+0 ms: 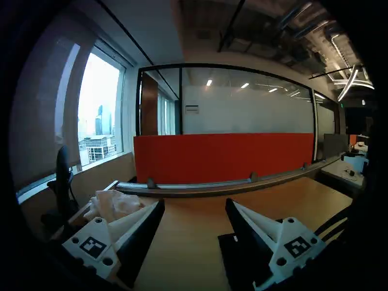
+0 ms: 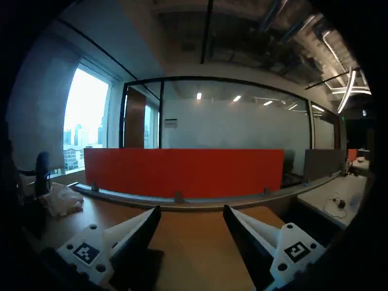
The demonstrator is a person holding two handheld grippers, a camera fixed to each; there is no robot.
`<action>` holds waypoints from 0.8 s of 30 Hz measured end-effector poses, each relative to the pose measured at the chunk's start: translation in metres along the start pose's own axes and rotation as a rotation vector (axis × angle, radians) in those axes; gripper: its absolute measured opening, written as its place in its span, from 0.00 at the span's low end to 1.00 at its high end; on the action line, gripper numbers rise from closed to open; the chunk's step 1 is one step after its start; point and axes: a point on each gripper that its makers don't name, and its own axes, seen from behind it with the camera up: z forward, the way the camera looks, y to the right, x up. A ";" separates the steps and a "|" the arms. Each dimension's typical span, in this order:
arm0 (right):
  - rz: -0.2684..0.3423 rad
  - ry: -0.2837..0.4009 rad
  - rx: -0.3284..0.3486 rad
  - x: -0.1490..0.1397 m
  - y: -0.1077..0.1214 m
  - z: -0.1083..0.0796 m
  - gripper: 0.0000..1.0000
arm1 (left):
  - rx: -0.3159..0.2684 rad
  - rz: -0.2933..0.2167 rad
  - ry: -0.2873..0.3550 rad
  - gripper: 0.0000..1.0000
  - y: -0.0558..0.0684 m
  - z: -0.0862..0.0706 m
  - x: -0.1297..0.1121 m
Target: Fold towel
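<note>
A crumpled pale towel [image 1: 114,203] lies in a heap on the wooden desk [image 1: 194,233], at the far left by the window. In the left gripper view my left gripper [image 1: 194,208] stands open above the desk, its left finger [image 1: 140,223] just right of the heap, nothing between the fingers. In the right gripper view the towel [image 2: 60,199] sits farther off at the left edge of the desk [image 2: 194,242]. My right gripper [image 2: 191,213] is open too and holds nothing.
An orange partition [image 1: 223,157] on a grey rail [image 1: 218,186] closes the desk's far edge. A dark office chair [image 1: 62,184] stands left by the window. A dark flat mat [image 1: 228,252] lies under the left gripper's right finger. A white desk [image 2: 339,194] stands at right.
</note>
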 end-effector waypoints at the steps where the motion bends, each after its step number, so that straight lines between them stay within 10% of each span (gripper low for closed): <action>1: -0.008 -0.008 0.012 0.000 -0.003 0.000 0.99 | -0.009 0.001 -0.006 0.93 0.004 0.002 -0.002; 13: -0.123 -0.131 0.240 -0.023 -0.050 -0.012 0.99 | -0.233 0.055 -0.119 0.93 0.053 0.007 -0.028; 24: -0.199 -0.243 0.378 -0.060 -0.077 -0.021 1.00 | -0.323 0.097 -0.206 0.93 0.070 0.007 -0.061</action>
